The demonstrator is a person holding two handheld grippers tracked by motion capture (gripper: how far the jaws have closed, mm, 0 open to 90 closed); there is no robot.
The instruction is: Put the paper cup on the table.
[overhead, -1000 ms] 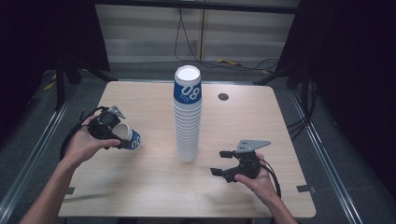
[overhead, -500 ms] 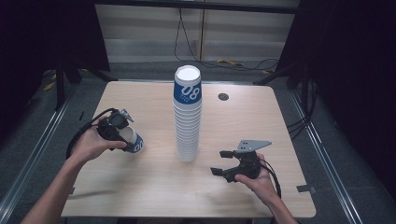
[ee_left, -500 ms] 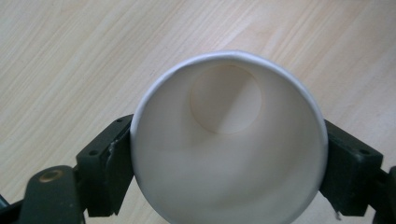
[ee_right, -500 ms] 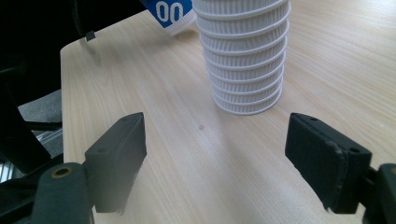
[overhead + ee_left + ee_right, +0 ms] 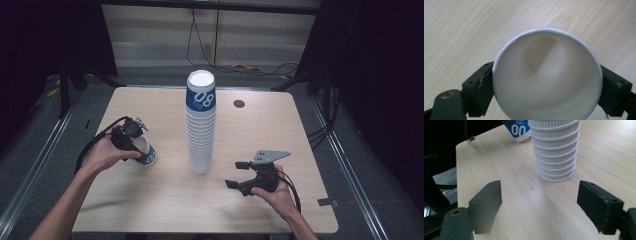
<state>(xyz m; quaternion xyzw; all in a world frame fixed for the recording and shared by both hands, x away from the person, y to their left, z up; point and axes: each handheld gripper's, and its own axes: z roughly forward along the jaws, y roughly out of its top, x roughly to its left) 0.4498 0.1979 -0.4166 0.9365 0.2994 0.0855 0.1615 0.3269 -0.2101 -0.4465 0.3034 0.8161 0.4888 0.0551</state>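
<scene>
While the right gripper (image 5: pixel 238 175) rests with jaws wide and empty at lower right of the high view, the left gripper (image 5: pixel 134 142) has carried its blue-and-white paper cup (image 5: pixel 145 152) lower, left of the cup stack (image 5: pixel 200 125). In the left gripper view, both jaws clamp the cup (image 5: pixel 547 75). In the right gripper view, the stack (image 5: pixel 555 150) stands ahead. It looks ready to set down.
</scene>
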